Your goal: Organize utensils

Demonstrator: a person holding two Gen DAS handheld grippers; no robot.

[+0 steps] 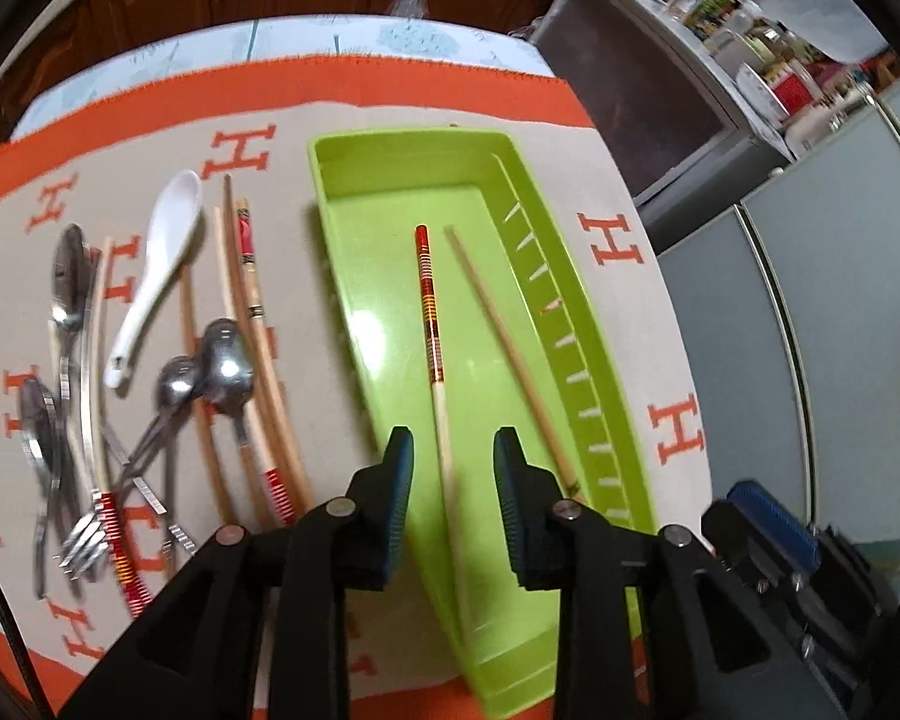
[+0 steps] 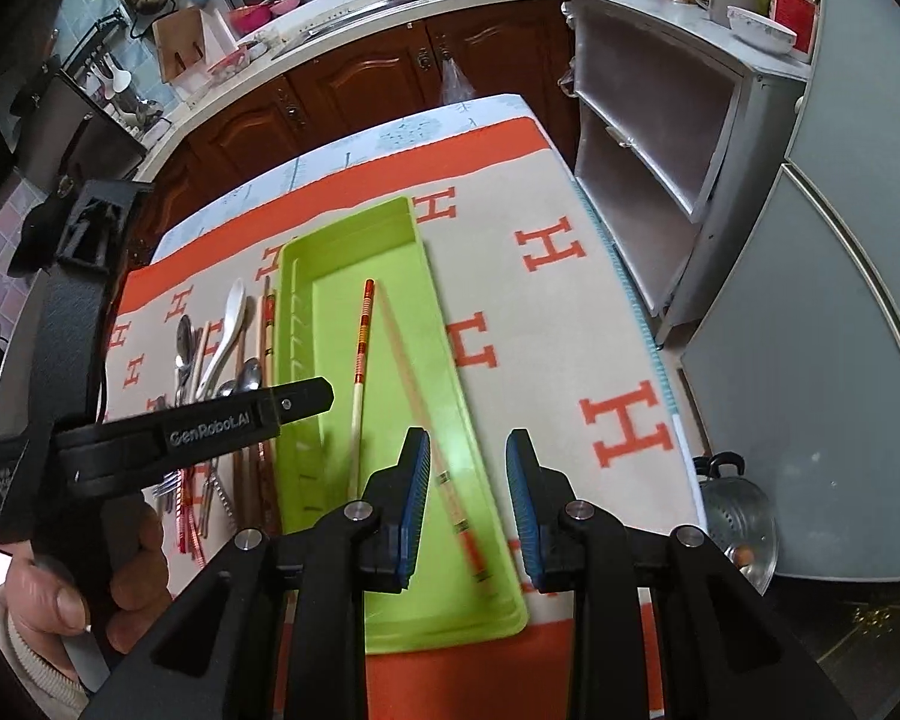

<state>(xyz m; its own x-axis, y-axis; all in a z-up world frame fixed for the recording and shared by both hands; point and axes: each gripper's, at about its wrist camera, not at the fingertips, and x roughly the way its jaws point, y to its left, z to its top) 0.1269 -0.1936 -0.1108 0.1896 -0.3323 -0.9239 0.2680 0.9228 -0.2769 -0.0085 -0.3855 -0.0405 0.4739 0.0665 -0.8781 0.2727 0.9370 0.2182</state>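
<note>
Nearest, the left gripper [image 1: 453, 480] hangs over the near end of the green tray [image 1: 576, 324], its jaws apart with the pale end of the red-banded chopstick [image 1: 432, 324] showing between them; whether the pads touch it I cannot tell. The right gripper [image 2: 468, 480] hovers over the tray's near right part, jaws apart and holding nothing. Inside the tray, the red-banded chopstick runs lengthwise, and a plain wooden chopstick [image 1: 510, 354] lies just right of it, angled. Left of the tray, on the orange-and-beige cloth [image 1: 630, 312], lie metal spoons [image 1: 225, 360], a fork [image 1: 84, 540], more chopsticks [image 1: 258, 324], and farther back a white ceramic spoon [image 1: 159, 264].
</note>
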